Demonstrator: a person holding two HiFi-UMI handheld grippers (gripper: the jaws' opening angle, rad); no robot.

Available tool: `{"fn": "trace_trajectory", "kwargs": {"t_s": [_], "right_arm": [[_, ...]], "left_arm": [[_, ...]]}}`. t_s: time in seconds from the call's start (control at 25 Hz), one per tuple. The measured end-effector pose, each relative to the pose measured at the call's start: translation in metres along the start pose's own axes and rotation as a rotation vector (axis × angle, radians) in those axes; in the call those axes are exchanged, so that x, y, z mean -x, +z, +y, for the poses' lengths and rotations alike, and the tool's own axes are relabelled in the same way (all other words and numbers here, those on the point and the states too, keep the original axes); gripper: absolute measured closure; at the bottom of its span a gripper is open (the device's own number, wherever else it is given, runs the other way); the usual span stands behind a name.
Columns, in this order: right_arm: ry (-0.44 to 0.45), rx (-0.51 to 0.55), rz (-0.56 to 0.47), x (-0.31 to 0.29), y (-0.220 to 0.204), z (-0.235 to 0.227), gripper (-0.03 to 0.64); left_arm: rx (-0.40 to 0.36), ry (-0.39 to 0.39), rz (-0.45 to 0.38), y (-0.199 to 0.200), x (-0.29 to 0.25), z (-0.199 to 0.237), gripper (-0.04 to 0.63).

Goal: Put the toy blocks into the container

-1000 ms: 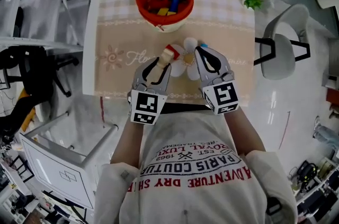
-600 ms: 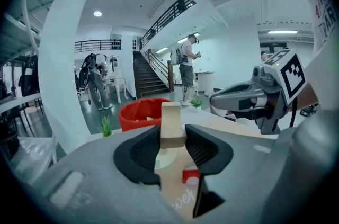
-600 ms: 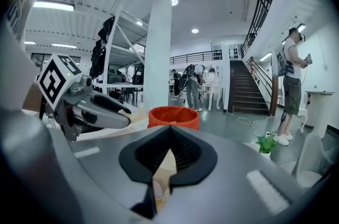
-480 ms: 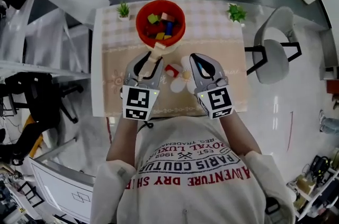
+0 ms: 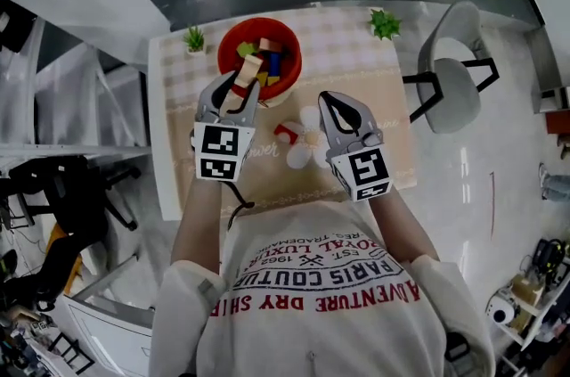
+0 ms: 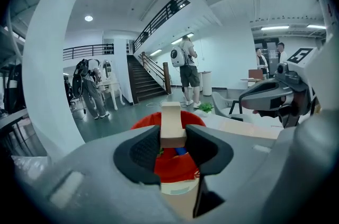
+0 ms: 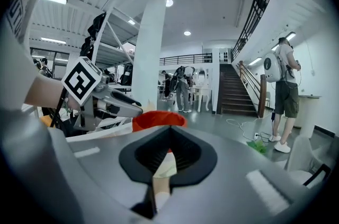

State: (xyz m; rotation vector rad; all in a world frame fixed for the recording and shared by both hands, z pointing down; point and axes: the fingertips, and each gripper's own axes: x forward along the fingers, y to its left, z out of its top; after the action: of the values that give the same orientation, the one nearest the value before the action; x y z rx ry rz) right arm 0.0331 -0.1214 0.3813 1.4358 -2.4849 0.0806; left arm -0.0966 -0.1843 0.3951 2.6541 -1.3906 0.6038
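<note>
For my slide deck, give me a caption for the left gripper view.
Left gripper holds a wooden block above the red bowl.

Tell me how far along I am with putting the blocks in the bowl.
Done: several coloured blocks lie in the red bowl. In hand: the left tongs grip a pale wooden block above the bowl, not yet released. Left: one red block on the table mat; the right tongs are shut and empty.

The left gripper [image 6: 172, 143] clamps a pale wooden block [image 6: 171, 121] upright between its pads. Just beyond the jaws sits the red container [image 6: 176, 167], a blue block [image 6: 180, 151] inside. The right gripper [image 6: 265, 97] shows to the right.
</note>
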Motion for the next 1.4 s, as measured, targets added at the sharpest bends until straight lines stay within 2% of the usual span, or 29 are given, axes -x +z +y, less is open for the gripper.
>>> {"fn": "trace_trajectory", "kwargs": {"t_s": [0.36, 0.48, 0.52, 0.56, 0.64, 0.88, 1.04, 1.24, 1.4], "right_arm": [[-0.041, -0.019, 0.05, -0.008, -0.011, -0.015, 0.617], [-0.049, -0.01, 0.063, -0.007, -0.015, -0.017, 0.617], [-0.052, -0.009, 0.071, -0.006, -0.018, -0.017, 0.617], [-0.053, -0.01, 0.078, -0.005, -0.02, -0.017, 0.617], [-0.052, -0.009, 0.089, -0.002, -0.024, -0.017, 0.617], [-0.052, -0.006, 0.099, 0.003, -0.027, -0.014, 0.617], [-0.04, -0.028, 0.111, 0.005, -0.041, -0.007, 0.617], [-0.031, -0.071, 0.149, 0.012, -0.066, -0.002, 0.617], [-0.042, -0.103, 0.153, 0.015, -0.083, -0.003, 0.617]], "left_arm": [[0.034, 0.006, 0.082, -0.023, -0.025, 0.006, 0.44], [0.06, 0.027, 0.058, -0.024, -0.027, 0.007, 0.439], [0.072, 0.034, 0.044, -0.024, -0.026, 0.007, 0.421], [0.088, 0.033, 0.032, -0.023, -0.025, 0.006, 0.342], [0.114, 0.02, 0.011, -0.019, -0.019, 0.001, 0.247], [0.136, 0.02, -0.048, -0.018, 0.001, -0.012, 0.245], [0.152, 0.022, -0.085, -0.035, 0.016, -0.028, 0.247], [0.155, -0.042, -0.034, -0.076, 0.019, -0.063, 0.245], [0.153, -0.106, 0.043, -0.113, 0.009, -0.091, 0.245]]}}
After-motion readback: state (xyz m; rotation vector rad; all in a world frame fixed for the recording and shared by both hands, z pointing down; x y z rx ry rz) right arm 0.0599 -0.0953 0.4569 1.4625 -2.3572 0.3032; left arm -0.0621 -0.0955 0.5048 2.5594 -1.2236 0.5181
